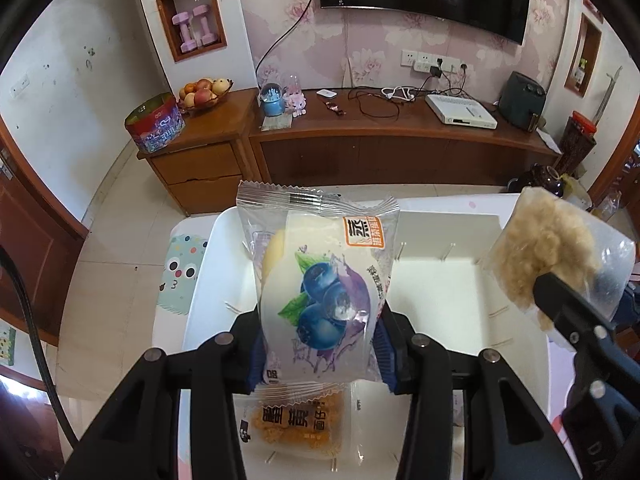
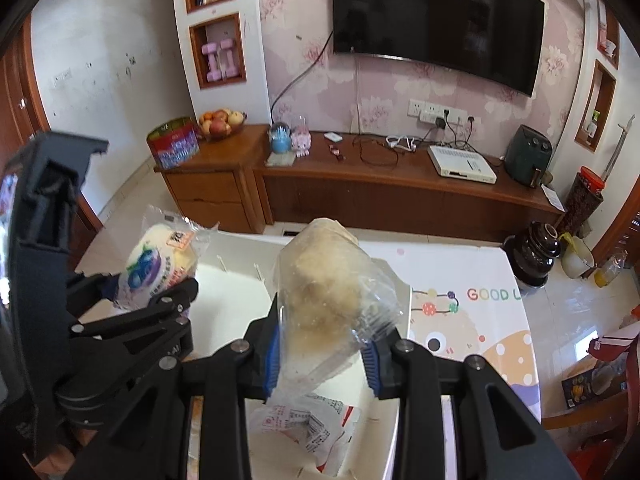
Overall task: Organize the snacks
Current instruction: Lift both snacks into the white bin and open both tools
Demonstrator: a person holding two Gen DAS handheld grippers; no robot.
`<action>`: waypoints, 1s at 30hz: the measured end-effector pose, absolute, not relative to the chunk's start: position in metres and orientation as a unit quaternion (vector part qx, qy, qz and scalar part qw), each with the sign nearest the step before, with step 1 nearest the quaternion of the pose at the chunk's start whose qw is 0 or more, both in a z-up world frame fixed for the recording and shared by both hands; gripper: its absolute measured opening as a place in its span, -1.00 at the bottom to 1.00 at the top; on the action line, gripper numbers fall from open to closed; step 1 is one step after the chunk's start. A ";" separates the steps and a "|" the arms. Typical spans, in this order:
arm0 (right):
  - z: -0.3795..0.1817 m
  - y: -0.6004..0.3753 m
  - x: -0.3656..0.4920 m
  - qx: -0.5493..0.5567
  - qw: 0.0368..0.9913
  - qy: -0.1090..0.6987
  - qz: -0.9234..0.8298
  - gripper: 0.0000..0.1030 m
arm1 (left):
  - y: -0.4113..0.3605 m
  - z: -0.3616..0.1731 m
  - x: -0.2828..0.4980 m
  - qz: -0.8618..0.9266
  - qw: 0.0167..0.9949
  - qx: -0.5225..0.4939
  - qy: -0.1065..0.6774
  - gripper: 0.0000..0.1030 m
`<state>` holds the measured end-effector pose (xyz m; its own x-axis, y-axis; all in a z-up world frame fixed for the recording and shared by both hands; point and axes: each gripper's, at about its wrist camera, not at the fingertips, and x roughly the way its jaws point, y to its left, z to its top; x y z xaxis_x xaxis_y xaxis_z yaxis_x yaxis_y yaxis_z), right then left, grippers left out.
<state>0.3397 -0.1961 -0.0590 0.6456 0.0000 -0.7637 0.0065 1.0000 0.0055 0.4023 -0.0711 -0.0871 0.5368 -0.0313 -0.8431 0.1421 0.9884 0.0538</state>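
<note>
Over the white bin [image 1: 440, 292], both fingers [image 1: 380, 344] clamped on packets: blueberry cake [image 1: 320, 292], floss bun [image 2: 324, 292].

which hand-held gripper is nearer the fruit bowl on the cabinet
Left. The left hand-held gripper, holding the blueberry cake packet, sits on the fruit bowl's side of the white tray; the right hand-held gripper, holding the floss bun packet, is farther right.

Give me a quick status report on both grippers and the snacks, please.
Left gripper shut on blueberry cake pack. Right gripper shut on floss snack pack. Both above white tray; nothing blocking.
</note>
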 end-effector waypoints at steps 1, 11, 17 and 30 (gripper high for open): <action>-0.065 -0.196 0.343 0.000 0.905 0.426 -0.004 -0.34 | -0.071 -0.089 0.404 -0.047 0.874 0.059 0.480 -0.15; -0.109 -0.190 0.360 -0.016 0.878 0.479 -0.002 -0.12 | -0.072 -0.121 0.411 -0.020 0.864 0.071 0.497 0.70; -0.117 -0.196 0.359 -0.004 0.872 0.489 0.001 0.02 | -0.069 -0.127 0.403 -0.029 0.863 0.080 0.498 0.70; -0.113 -0.200 0.345 0.011 0.867 0.498 0.007 0.06 | -0.063 -0.118 0.382 -0.029 0.849 0.042 0.525 0.70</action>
<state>0.3451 -0.1998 -0.1134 0.5045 0.0228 -0.8631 -0.0004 0.9997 0.0261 0.3820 -0.0625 -0.1185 0.4461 -0.0054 -0.8950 0.0941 0.9947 0.0409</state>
